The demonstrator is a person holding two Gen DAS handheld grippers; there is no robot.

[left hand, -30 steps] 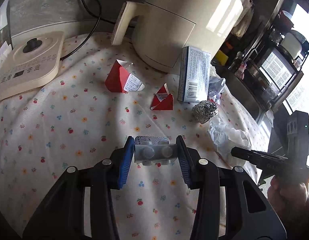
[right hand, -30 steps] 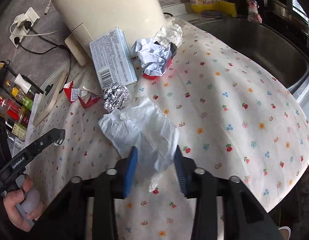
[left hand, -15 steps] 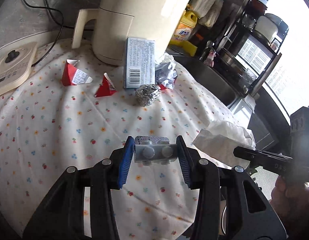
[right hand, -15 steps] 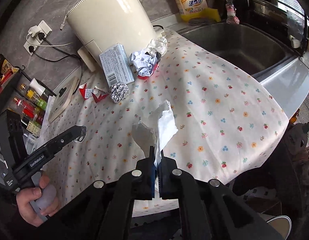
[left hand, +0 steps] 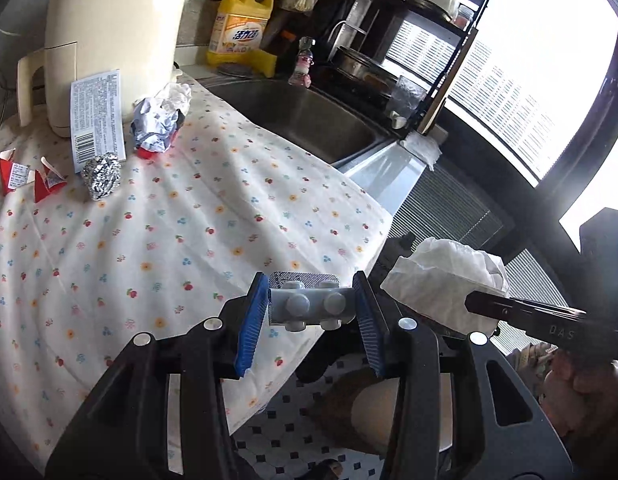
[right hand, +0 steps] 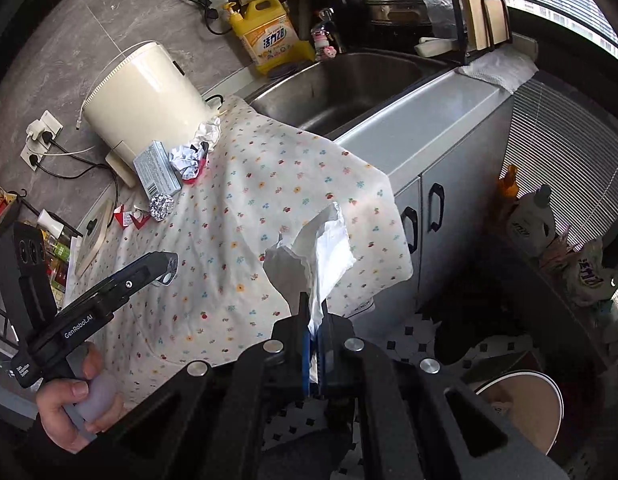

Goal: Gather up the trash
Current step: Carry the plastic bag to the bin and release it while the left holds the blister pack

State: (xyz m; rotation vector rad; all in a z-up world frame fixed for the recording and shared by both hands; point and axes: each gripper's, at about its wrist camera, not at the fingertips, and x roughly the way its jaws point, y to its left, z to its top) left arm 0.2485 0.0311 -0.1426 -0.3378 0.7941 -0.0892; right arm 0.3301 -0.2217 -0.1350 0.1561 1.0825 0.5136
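- The left gripper carried "GenRobot.AI" on its side; its jaws clamped a grey bubbled blister pack;
- the right gripper jaws were closed on a crinkled white tissue.

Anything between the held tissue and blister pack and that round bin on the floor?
Nothing visible. The right gripper pinches the tissue and the left gripper clamps the blister pack past the tablecloth edge; the bin mouth below shows uncovered.

On the tabletop, a foil ball lies before the leaning box, crumpled paper beside it; the sink lies beyond the tabletop's far edge.
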